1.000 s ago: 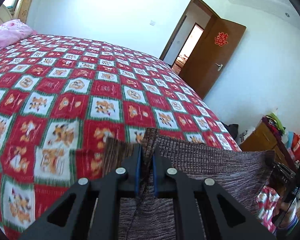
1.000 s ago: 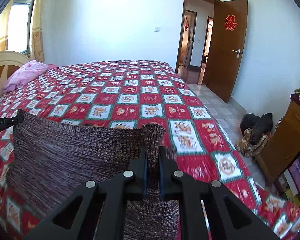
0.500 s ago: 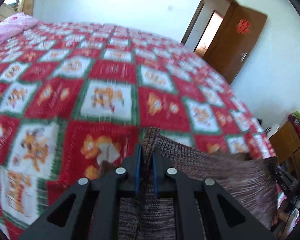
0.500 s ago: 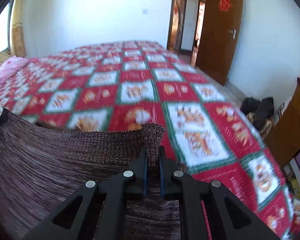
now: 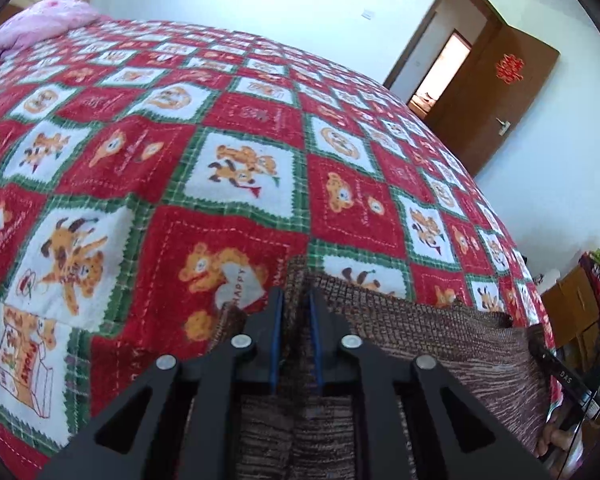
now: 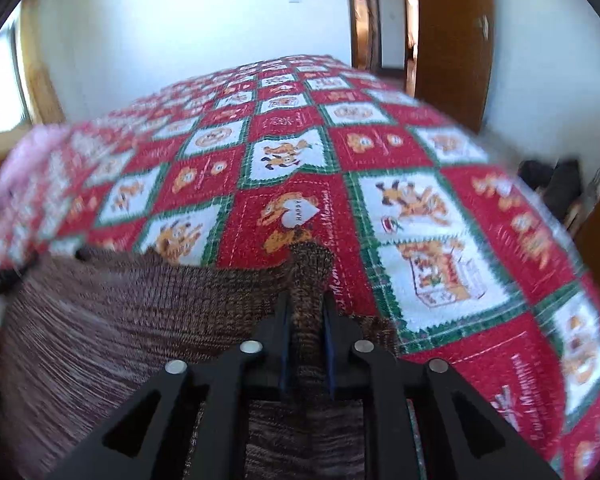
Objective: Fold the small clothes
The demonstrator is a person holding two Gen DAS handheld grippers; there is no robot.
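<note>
A brown knit garment [image 5: 420, 340] hangs stretched between my two grippers, low over the red, white and green checked bedspread [image 5: 180, 160]. My left gripper [image 5: 296, 300] has one top corner of the garment between its pads, and its jaws are opening. My right gripper [image 6: 306, 300] has the other top corner [image 6: 310, 264] between its pads, and its jaws are opening too. The fabric still fills both gaps. The garment [image 6: 120, 320] spreads to the left in the right wrist view, and its lower part is hidden under the grippers.
A pink pillow [image 5: 40, 20] lies at the bed's far left. A brown door [image 5: 488, 92] stands open beyond the bed. A wooden cabinet [image 5: 576, 304] with clutter stands to the right, and dark bags [image 6: 552, 184] lie on the floor.
Both grippers have come down and forward toward the bedspread with the garment. The gaps between both pairs of pads have widened slightly.
</note>
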